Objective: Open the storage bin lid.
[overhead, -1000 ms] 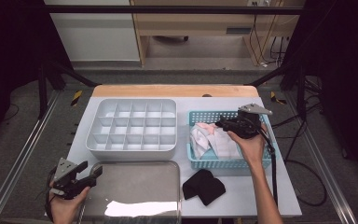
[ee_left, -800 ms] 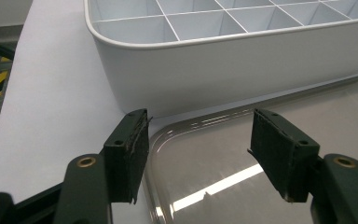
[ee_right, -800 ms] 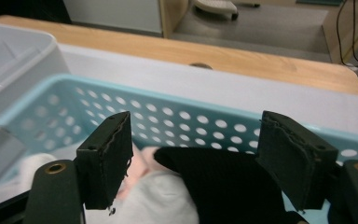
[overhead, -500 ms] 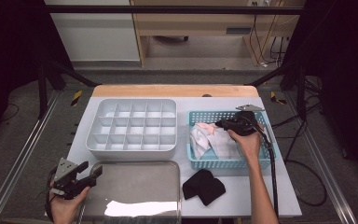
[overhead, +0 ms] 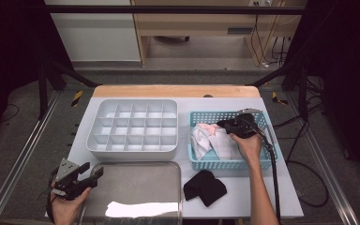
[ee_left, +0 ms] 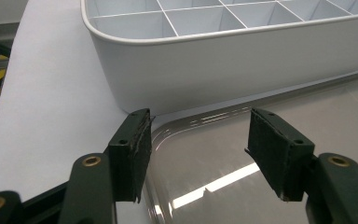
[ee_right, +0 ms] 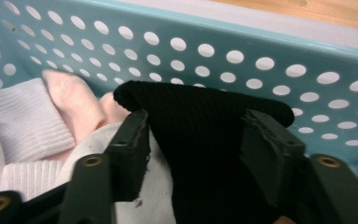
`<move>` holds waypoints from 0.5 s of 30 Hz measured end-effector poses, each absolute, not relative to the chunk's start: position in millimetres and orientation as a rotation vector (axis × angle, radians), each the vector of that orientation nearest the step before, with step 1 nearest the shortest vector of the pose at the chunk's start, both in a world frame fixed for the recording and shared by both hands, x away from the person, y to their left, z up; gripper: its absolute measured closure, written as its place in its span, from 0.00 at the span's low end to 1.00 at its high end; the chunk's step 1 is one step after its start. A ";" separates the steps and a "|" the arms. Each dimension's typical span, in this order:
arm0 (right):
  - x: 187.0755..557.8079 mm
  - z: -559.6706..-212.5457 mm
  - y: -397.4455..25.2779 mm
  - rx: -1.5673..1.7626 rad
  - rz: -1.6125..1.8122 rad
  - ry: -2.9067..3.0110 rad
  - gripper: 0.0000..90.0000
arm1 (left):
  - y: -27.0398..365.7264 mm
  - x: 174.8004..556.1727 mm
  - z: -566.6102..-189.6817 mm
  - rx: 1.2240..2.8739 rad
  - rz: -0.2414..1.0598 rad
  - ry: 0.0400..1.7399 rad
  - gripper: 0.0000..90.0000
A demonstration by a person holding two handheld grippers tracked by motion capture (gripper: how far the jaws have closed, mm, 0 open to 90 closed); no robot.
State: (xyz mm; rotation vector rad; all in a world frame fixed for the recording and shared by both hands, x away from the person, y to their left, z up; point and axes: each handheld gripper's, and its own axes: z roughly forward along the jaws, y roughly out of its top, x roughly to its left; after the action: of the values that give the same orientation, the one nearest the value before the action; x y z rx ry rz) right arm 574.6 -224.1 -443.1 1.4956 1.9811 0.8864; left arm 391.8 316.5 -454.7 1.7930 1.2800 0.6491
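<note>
Right tongs [overhead: 226, 124] inside the teal basket [overhead: 262, 161] at about 3 o'clock on the table [overhead: 272, 197] — jaws spread partway, a black sock [ee_right: 200, 135] lying between them over the white and pink socks [ee_right: 32, 126]; whether the pads press it, cannot tell. Left tongs [ee_left: 196, 154] down at 7 o'clock — jaws wide, holding nothing, hovering over the near-left corner of the steel tray [ee_left: 279, 112], just before the white divided box [ee_left: 223, 70]. Another black sock pair [overhead: 205, 187] at 5 o'clock, beside the tray.
</note>
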 end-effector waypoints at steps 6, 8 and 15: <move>575.4 -445.1 -223.0 1.493 0.833 1.993 0.72 | 316.7 392.3 -454.9 1.793 0.649 1.281 0.44; 575.9 -446.1 -224.0 1.518 0.818 2.011 0.80 | 316.5 392.2 -454.9 1.795 0.648 1.281 0.44; 574.7 -444.2 -227.7 1.582 0.805 2.042 0.95 | 316.8 392.2 -454.9 1.792 0.647 1.283 0.44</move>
State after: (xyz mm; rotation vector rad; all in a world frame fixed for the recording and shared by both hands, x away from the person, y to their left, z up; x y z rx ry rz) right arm 574.7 -227.7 -444.2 1.5817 2.0424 0.8046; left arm 392.2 316.8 -454.9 1.7924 1.2831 0.6474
